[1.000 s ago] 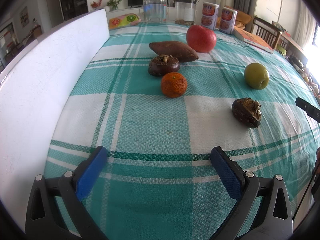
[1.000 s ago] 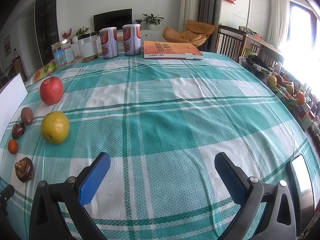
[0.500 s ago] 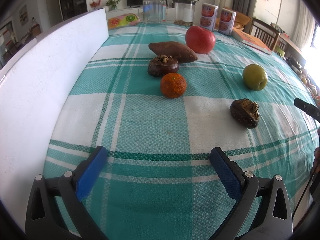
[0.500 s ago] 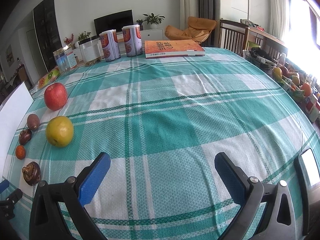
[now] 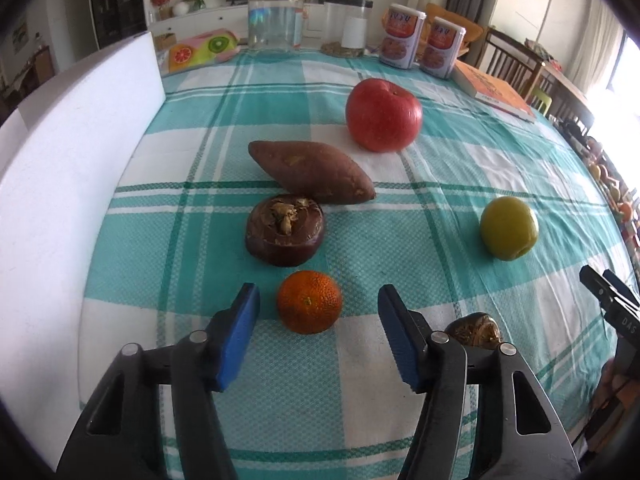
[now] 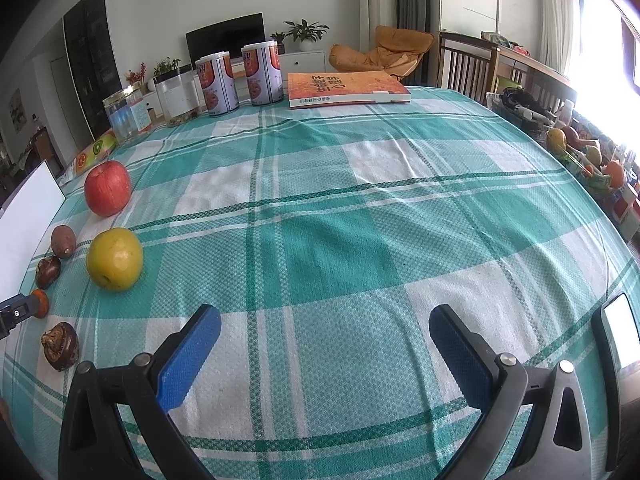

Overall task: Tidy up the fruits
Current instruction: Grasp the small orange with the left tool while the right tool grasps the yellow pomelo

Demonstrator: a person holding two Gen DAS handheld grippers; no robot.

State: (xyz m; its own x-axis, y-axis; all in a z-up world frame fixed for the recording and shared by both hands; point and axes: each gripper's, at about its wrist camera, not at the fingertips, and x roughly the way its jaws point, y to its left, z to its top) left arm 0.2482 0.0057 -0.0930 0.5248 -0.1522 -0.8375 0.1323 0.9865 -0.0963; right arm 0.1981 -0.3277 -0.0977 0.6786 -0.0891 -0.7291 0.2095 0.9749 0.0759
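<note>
The left gripper (image 5: 318, 312) stands wide open with the small orange (image 5: 309, 301) between its blue fingers (image 5: 240, 334), neither touching it. Beyond lie a brown chestnut (image 5: 285, 230), a sweet potato (image 5: 310, 171) and a red apple (image 5: 383, 115), with a green apple (image 5: 509, 227) to the right. The right gripper (image 6: 325, 354) is also wide open and empty over the tablecloth (image 6: 360, 240).

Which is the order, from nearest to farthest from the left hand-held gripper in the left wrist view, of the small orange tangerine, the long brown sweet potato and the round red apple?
Measured from the left hand-held gripper:
1. Small orange tangerine: between the open fingers, untouched.
2. Long brown sweet potato: farther ahead, centre.
3. Round red apple: farthest, slightly right.
</note>
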